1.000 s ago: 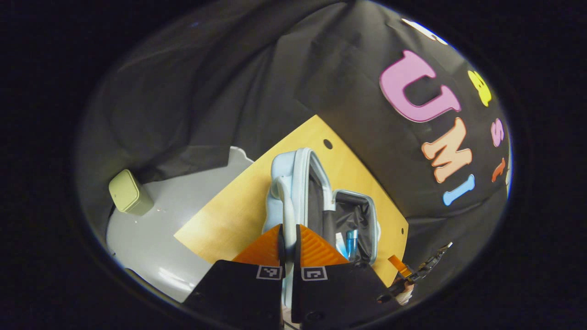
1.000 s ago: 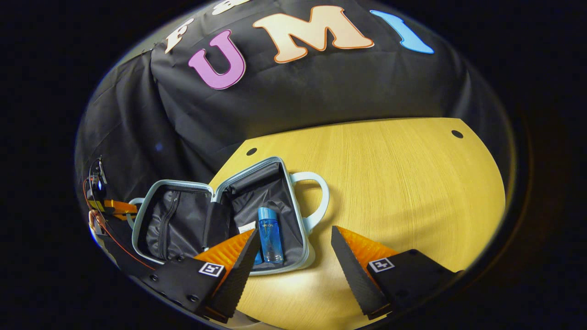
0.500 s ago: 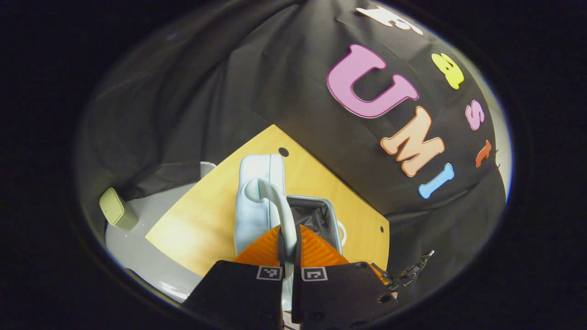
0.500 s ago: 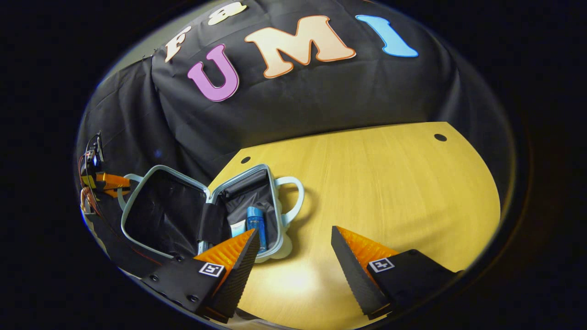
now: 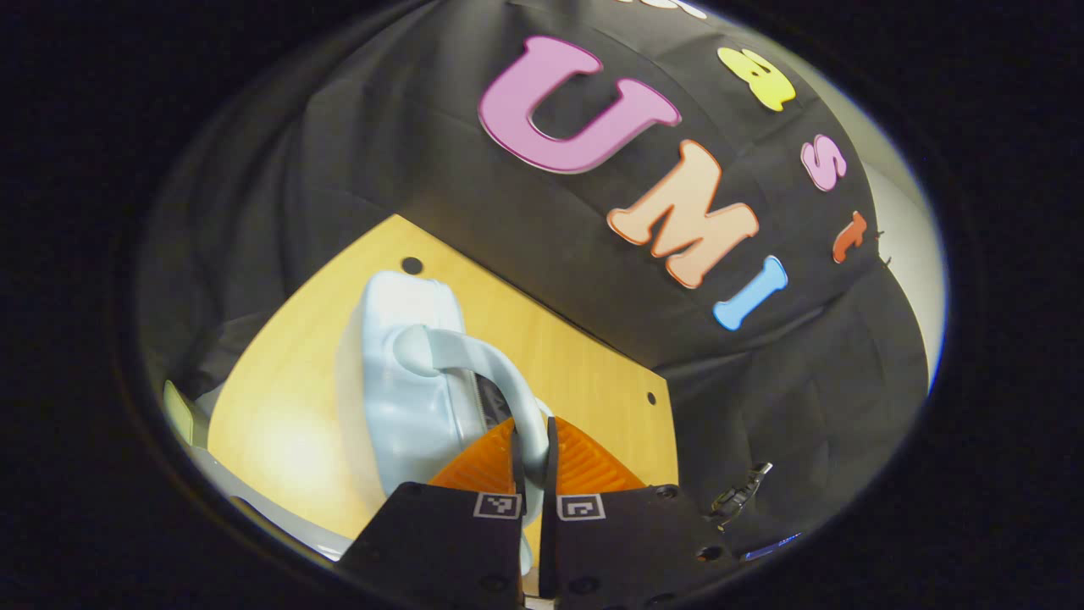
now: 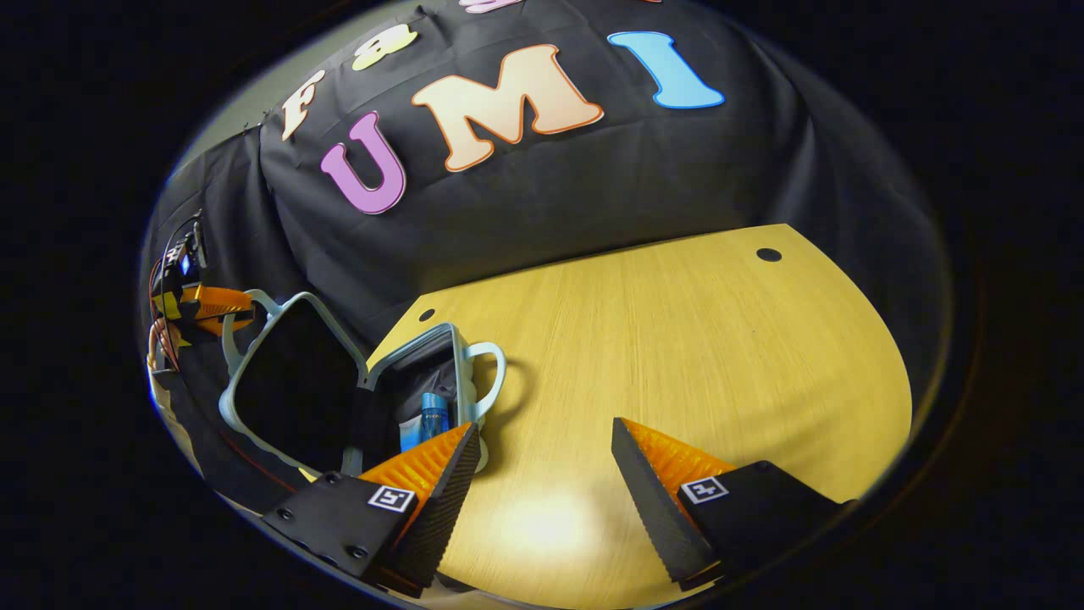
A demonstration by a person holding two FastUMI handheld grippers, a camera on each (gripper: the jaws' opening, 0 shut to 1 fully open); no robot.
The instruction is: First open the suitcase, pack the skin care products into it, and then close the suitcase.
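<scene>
While the left gripper (image 5: 532, 462) pinches the suitcase lid's handle (image 5: 483, 373), the lid stands raised over the desk (image 5: 288, 407). From the right gripper (image 6: 546, 474) (fingers spread, empty), skin care products (image 6: 428, 419) lie packed; closing remains.

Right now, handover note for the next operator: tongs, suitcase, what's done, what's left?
Left tongs: shut on the lid handle, lid swung up about halfway.
Right tongs: open, holding nothing, over the bare table.
Suitcase sits on the table's left part; blue bottle and a white tube beside it lie in the base half.
Done: opened, products packed.
Left: bring the lid fully down, close up.
</scene>
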